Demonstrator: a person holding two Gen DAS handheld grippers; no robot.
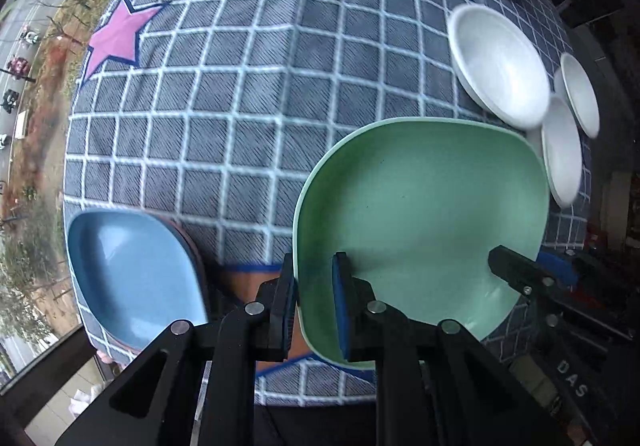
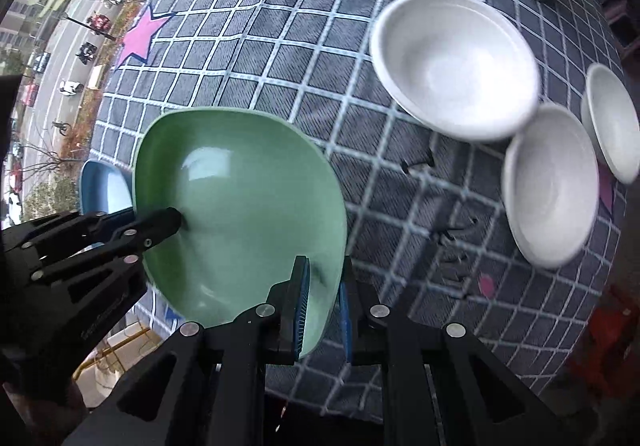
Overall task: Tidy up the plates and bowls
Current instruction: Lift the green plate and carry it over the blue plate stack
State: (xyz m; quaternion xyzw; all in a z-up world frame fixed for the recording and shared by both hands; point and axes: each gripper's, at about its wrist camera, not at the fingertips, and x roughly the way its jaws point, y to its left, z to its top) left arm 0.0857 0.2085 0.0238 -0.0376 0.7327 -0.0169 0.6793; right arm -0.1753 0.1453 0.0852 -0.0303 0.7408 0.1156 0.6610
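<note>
While both my grippers pinch the green plate point(image 1: 420, 214), it hangs above the checked bench point(image 1: 240, 106): left gripper point(image 1: 316, 302) has its jaws clamped on the plate's left rim, right gripper point(image 2: 324, 302) has its jaws clamped on the opposite rim. Blue plate point(image 1: 128, 270) lies left of the green plate, nearer my left hand, likely the stacking spot. White bowls point(image 2: 452, 62) sit right of it, well apart.

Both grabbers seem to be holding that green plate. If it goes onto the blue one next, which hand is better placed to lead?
Probably the left. The left gripper clamps the green plate on the rim nearest the blue plate. The right gripper grips the opposite rim, toward the white bowls.
</note>
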